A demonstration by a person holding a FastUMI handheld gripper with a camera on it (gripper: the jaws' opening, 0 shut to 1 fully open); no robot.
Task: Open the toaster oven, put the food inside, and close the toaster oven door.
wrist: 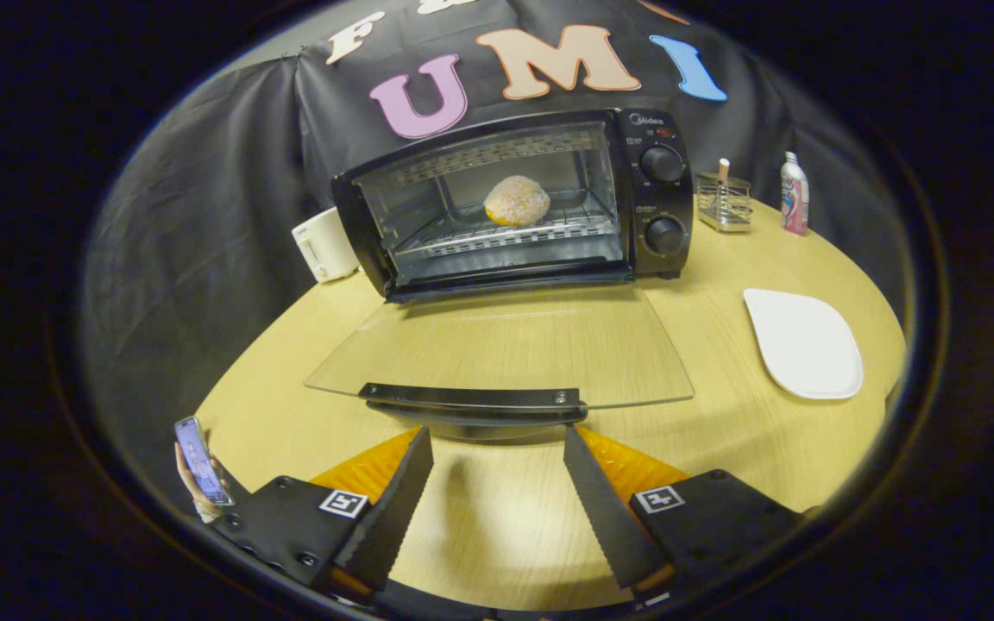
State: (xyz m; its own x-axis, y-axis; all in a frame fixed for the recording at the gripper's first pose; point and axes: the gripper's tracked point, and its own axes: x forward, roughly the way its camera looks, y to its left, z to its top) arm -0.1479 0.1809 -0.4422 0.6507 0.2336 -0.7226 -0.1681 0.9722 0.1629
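A black toaster oven point(652, 190) stands at the back of the round wooden table point(721, 431). Its glass door point(506, 349) lies folded down flat toward me, with the dark handle bar point(471, 398) at its near edge. A round sugared bun point(516, 200) rests on the wire rack point(506, 233) inside the oven cavity. My gripper point(497, 444) is open, its fingertips just short of the door handle and a little below it. Nothing is between the fingers.
A white plate point(803, 343) lies on the table to the right of the door. A white appliance point(324, 244) stands left of the oven. A wire holder point(723, 203) and a small bottle point(795, 193) stand behind right. A hand holds a phone point(202, 461) at the near left.
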